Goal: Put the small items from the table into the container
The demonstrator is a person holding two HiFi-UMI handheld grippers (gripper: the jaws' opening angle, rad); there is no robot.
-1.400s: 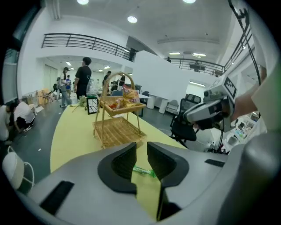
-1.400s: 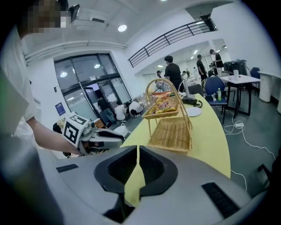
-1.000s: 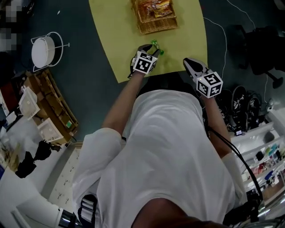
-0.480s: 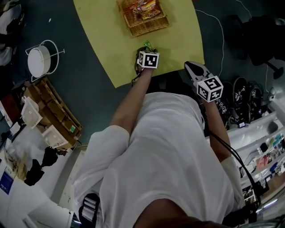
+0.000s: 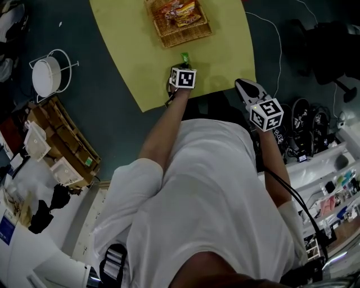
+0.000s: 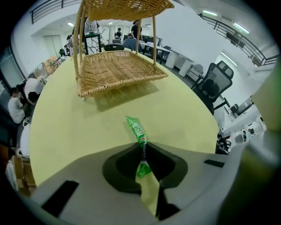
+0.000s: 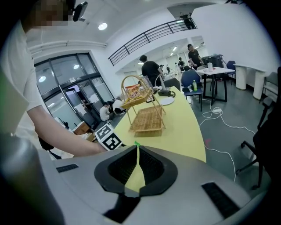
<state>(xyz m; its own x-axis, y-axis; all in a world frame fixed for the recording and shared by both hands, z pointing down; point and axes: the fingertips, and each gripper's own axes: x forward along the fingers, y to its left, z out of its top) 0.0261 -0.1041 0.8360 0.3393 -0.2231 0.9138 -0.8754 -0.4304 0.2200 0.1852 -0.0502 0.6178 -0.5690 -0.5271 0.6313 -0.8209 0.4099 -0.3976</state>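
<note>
Near edge: the table (image 5: 124, 50), yellow with a curved rim, is reached by both grippers from its near side; dark floor is seen all round it.
Right gripper (image 7: 137, 149): held at the near right corner of the table; jaws pressed together, with nothing between them.
Left gripper (image 6: 143, 148): set further in, near the middle of the table and pointed steeply down; jaws closing, with the pads pinched on the sachet.
Sachet, place (image 6: 136, 128): found on the table just beyond the left gripper, between it and the basket, and apart from the basket.
Sachet, look: a slim, glossy bright green packet with small print; it is gripped at a crimped seal, and a short green tail is seen behind the pinch.
Sachet, axis: the long axis runs away from the jaws toward the basket, leaning a little left in the left gripper view; the far end is free.
Open room: bare tabletop is left between sachet and basket, and wide bare surface to either side.
Basket (image 6: 118, 70): wicker, in two tiers on thin uprights; the lower tray is seen bare from the left gripper, and packets (image 5: 177, 11) are held in the top tier.
Right rim: a black chair (image 6: 215, 83) stands on the floor past it.
</note>
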